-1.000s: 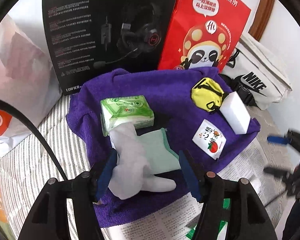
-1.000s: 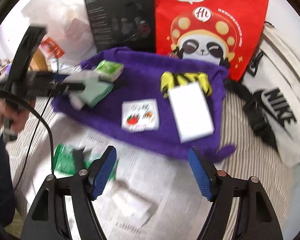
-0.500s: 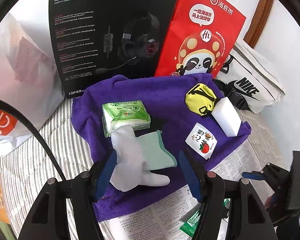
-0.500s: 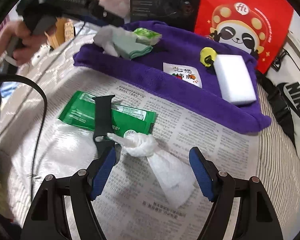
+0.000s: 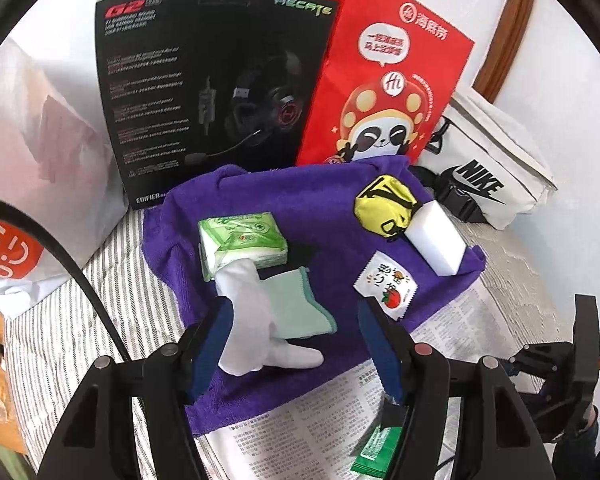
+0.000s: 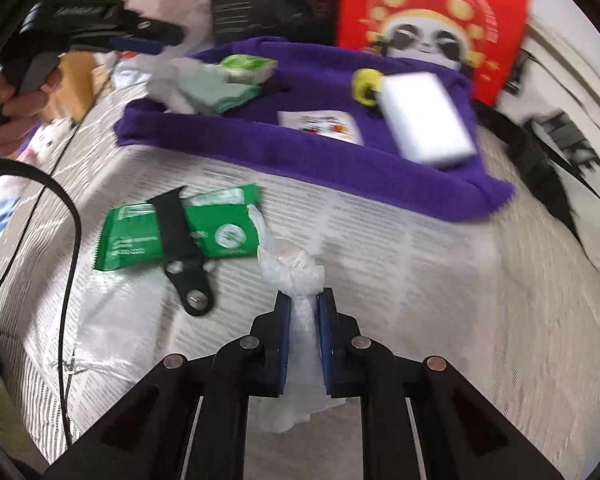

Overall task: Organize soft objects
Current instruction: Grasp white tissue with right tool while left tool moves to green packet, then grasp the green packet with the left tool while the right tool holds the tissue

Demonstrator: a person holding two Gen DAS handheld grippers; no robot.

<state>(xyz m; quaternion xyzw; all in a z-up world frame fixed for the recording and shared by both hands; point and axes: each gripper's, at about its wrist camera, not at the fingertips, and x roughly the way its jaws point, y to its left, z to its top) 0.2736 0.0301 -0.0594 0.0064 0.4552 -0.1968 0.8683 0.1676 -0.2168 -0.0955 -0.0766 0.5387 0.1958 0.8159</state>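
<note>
Left wrist view: our left tongs (image 5: 296, 344) hang half open over the white glove (image 5: 252, 320) on the purple towel (image 5: 320, 208), gripping nothing, as before.
Right wrist view: our right tongs (image 6: 304, 336), wide open a moment ago, now pinch the knotted white tissue (image 6: 296, 272) on the newspaper (image 6: 400, 264).
Meaning: we judge it ready to lift towards the towel.

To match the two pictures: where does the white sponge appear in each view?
Left wrist: white sponge is right of centre, on the purple towel, touching the yellow pouch.
Right wrist: sponge is upper right, on the towel's right end.
Shared landmark: red panda bag behind the towel.
</note>
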